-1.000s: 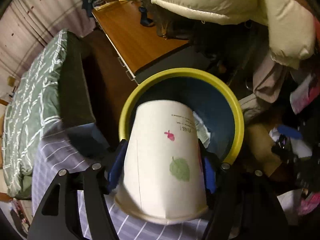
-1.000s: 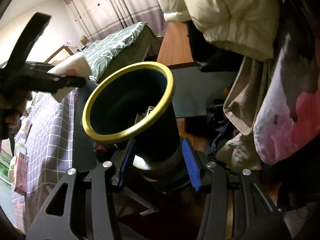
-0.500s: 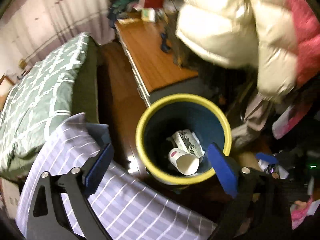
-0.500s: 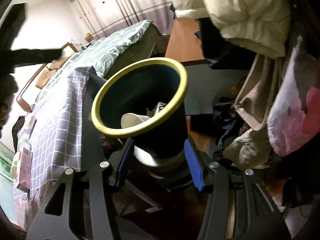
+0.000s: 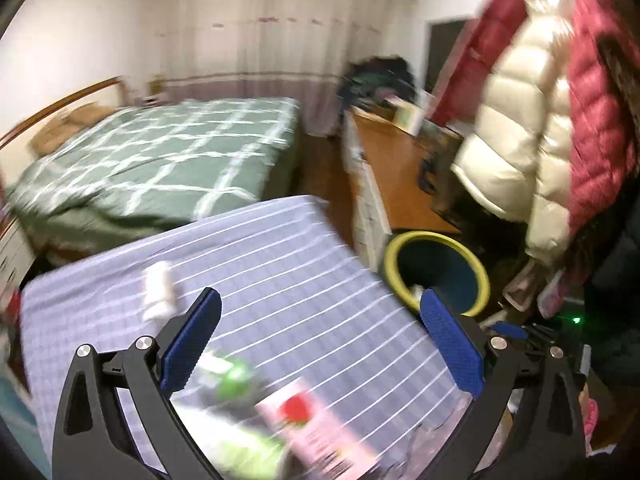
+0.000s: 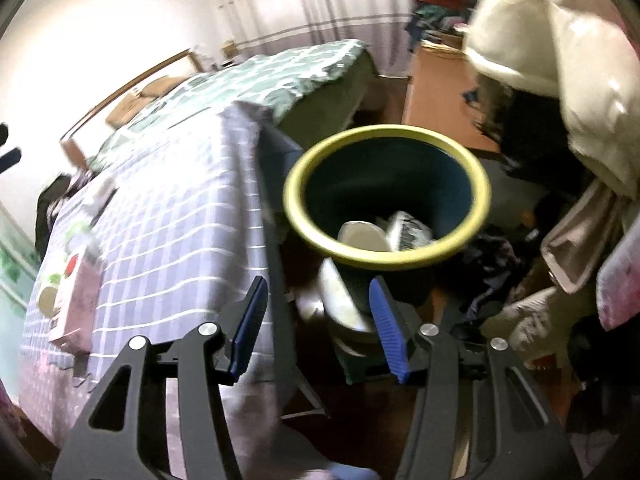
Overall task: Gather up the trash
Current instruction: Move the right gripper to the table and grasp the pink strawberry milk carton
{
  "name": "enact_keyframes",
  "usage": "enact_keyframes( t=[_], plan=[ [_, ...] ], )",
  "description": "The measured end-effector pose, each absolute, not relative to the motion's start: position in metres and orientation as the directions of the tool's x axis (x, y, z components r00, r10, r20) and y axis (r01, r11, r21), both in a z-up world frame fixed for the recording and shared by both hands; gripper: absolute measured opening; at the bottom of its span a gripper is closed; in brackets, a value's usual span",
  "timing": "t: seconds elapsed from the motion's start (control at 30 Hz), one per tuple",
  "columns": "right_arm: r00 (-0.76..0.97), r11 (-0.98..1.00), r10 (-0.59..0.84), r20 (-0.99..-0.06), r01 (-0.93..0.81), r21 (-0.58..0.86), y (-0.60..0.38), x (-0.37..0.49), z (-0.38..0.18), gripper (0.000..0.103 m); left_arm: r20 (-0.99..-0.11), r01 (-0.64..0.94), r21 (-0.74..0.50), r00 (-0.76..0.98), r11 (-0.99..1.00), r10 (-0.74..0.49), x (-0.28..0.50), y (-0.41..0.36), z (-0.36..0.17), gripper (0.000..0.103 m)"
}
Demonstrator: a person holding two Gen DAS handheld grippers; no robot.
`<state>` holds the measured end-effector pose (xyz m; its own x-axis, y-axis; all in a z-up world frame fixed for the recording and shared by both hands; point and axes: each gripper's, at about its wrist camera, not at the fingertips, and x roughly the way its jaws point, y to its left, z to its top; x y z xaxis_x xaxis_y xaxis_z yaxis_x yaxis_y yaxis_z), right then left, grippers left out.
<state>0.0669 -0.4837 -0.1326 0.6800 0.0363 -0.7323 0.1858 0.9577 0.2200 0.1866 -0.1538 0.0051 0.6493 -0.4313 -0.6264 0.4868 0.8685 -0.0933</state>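
Observation:
A dark blue trash bin with a yellow rim (image 6: pixel 304 236) stands on the floor beside the table; it also shows in the left wrist view (image 5: pixel 394 252). A white paper cup (image 6: pixel 362 236) and crumpled paper (image 6: pixel 408 226) lie inside it. My left gripper (image 5: pixel 318 330) is open and empty above the checked tablecloth (image 5: pixel 280 264). A white crumpled piece (image 5: pixel 158 290), a pink carton (image 5: pixel 316 436) and green-and-white wrappers (image 5: pixel 236 374) lie on the cloth. My right gripper (image 6: pixel 318 314) is open and empty, just in front of the bin's base.
A bed with a green checked cover (image 5: pixel 160 152) is behind the table. A wooden desk (image 5: pixel 400 176) stands past the bin. Cream and red puffer jackets (image 5: pixel 532 120) hang at the right. Clothes lie piled on the floor (image 6: pixel 532 320) right of the bin.
My left gripper dropped the paper cup into the bin, opened wide, then swung back up over the table. My right gripper let go of the bin and opened, shifting left.

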Motion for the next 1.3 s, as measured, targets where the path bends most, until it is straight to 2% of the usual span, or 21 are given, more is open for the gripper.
enact_keyframes(
  t=[0.37,0.47,0.63,0.77,0.87,1.17,1.23,1.27,1.3],
  plan=[
    [0.683,0.975,0.204,-0.701,-0.074,0.211,-0.364,0.083,-0.110,0.052,-0.573,0.122,-0.100,0.804,0.987,-0.158,0.111,0.009,-0.048,0.098],
    [0.693,0.962,0.265,-0.671,-0.143,0.232,-0.336,0.076,-0.101,0.057,-0.582,0.063,-0.121,0.804,0.991,-0.122,0.105,0.033,-0.072,0.098],
    [0.709,0.945,0.327,-0.625,-0.242,0.220,-0.289,0.062,-0.092,0.063,-0.574,0.011,-0.151,0.813,0.988,-0.097,0.111,0.051,-0.103,0.098],
    [0.688,0.952,0.302,-0.660,-0.255,0.169,-0.261,0.063,-0.103,0.064,-0.558,-0.024,-0.137,0.828,0.990,-0.057,0.124,0.052,-0.117,0.098],
    [0.677,0.961,0.268,-0.685,-0.240,0.138,-0.250,0.068,-0.113,0.064,-0.579,-0.055,-0.136,0.815,0.989,-0.034,0.132,0.053,-0.128,0.098],
    [0.647,0.964,0.248,-0.721,-0.238,0.118,-0.239,0.078,-0.133,0.065,-0.523,-0.100,-0.267,0.851,0.958,-0.057,0.121,0.076,-0.131,0.098],
    [0.639,0.965,0.244,-0.729,-0.236,0.115,-0.239,0.080,-0.138,0.058,-0.510,-0.100,-0.270,0.858,0.958,-0.054,0.118,0.076,-0.130,0.098],
    [0.635,0.964,0.247,-0.732,-0.238,0.119,-0.238,0.081,-0.140,0.051,-0.509,-0.098,-0.268,0.859,0.958,-0.055,0.118,0.076,-0.129,0.098],
    [0.634,0.964,0.249,-0.732,-0.238,0.122,-0.240,0.082,-0.141,0.051,-0.510,-0.098,-0.265,0.858,0.959,-0.053,0.118,0.075,-0.129,0.098]
  ],
)
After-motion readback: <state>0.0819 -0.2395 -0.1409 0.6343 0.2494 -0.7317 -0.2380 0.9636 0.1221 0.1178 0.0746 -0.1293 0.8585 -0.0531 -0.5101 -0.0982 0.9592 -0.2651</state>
